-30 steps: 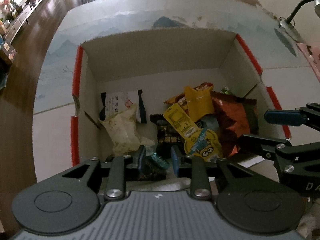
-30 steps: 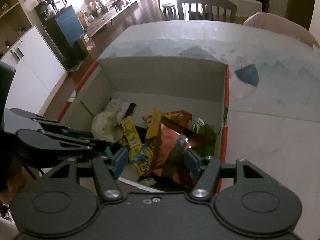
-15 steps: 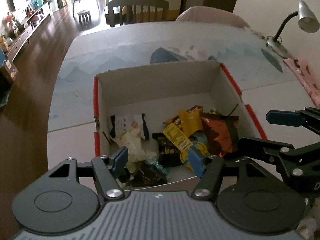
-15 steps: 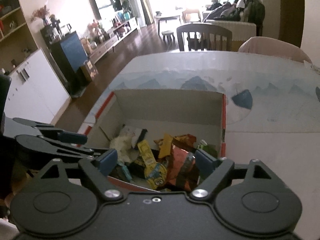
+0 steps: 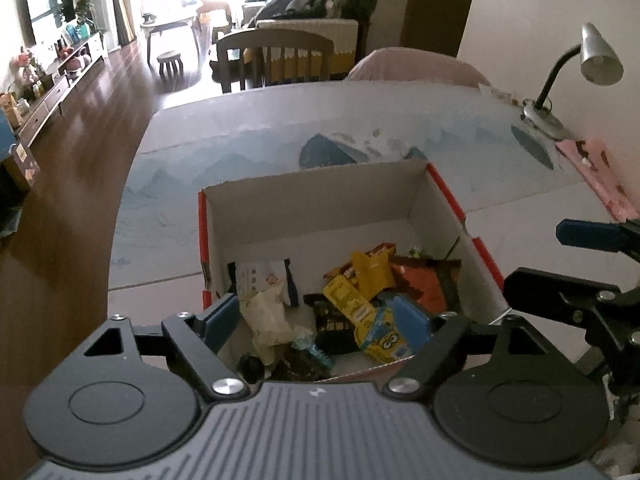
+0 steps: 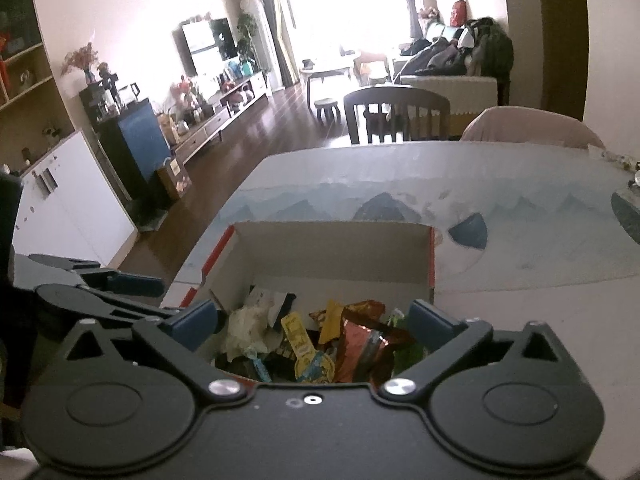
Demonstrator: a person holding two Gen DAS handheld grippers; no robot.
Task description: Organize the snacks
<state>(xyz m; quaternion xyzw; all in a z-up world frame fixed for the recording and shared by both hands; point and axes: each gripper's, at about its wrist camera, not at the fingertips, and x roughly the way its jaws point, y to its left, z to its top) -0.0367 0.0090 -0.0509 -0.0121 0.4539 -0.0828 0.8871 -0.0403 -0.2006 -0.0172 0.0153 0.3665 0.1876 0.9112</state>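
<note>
1. Two hand-held grippers hang above an open cardboard box (image 5: pixel 320 204) of snacks on a dining table (image 5: pixel 248 148) covered with a blue mountain-print cloth.
2. Left gripper (image 5: pixel 318 322): its blue-padded fingers (image 5: pixel 218 316) stand wide apart with nothing between them; the jaws have just been opening, and the wrappers seen in the gap lie below on the box floor.
3. Right gripper (image 6: pixel 314 322): its fingers (image 6: pixel 430 320) are spread as wide as they go and hold nothing; these jaws, too, have just been opening.
4. Snacks lie in a loose heap on the box floor, toward its near wall: a pale crumpled bag (image 5: pixel 266 320) on the left, a yellow cartoon packet (image 5: pixel 366 320) in the middle, a mustard-yellow pouch (image 5: pixel 372 276) behind it, and an orange-red foil bag (image 5: pixel 424 284) on the right.
5. From the right wrist view the same box (image 6: pixel 332 248) shows its red-edged rim, with the foil bag (image 6: pixel 362 344) just inside the right finger.
6. Beyond the table stand a dark wooden chair (image 6: pixel 396 114) and a pink-covered chair (image 6: pixel 528 128); a silver desk lamp (image 5: pixel 596 56) sits at the table's far right edge.
</note>
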